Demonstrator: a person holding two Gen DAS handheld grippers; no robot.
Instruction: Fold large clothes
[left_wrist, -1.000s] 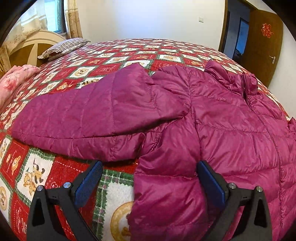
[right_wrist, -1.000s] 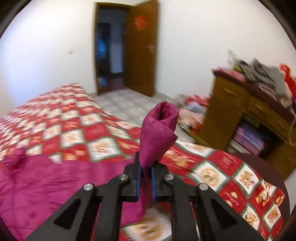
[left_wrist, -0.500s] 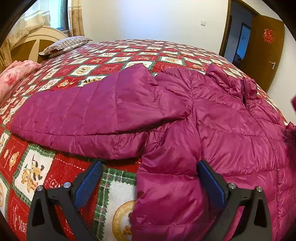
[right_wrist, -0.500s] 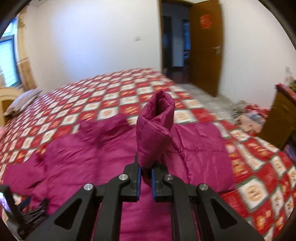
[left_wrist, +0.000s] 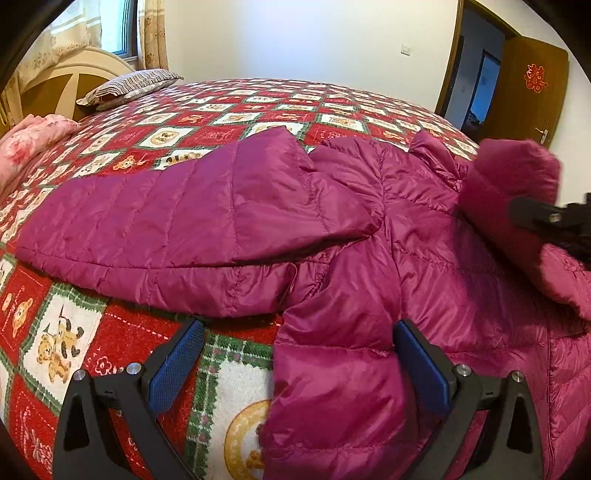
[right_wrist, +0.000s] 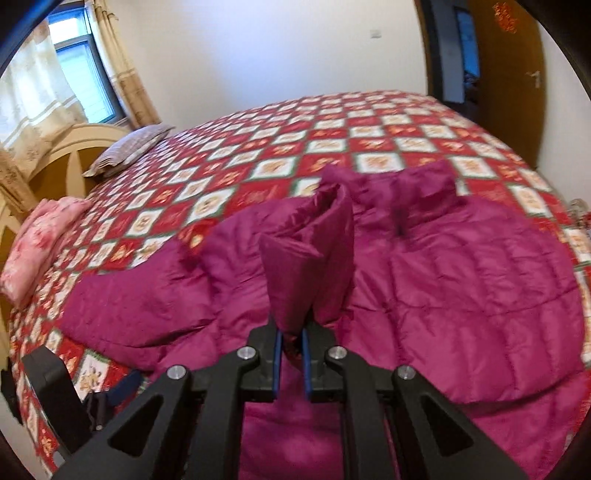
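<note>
A magenta quilted down jacket (left_wrist: 424, 258) lies spread on the bed, one sleeve (left_wrist: 207, 236) folded across to the left. My left gripper (left_wrist: 295, 365) is open, its blue pads straddling the jacket's lower left edge. My right gripper (right_wrist: 291, 350) is shut on the cuff of the other sleeve (right_wrist: 314, 258) and holds it up over the jacket's body (right_wrist: 461, 295). In the left wrist view that lifted sleeve (left_wrist: 513, 192) shows at the right with the right gripper behind it.
The bed has a red and white bear-patterned quilt (left_wrist: 258, 107). A striped pillow (left_wrist: 129, 86) and pink bedding (left_wrist: 33, 136) lie by the headboard at the left. An open wooden door (left_wrist: 524, 96) is at the far right.
My right gripper has swung the held sleeve from the bed's right side leftward over the jacket body, entering the left wrist view. My left gripper has stayed open at the jacket's edge.
</note>
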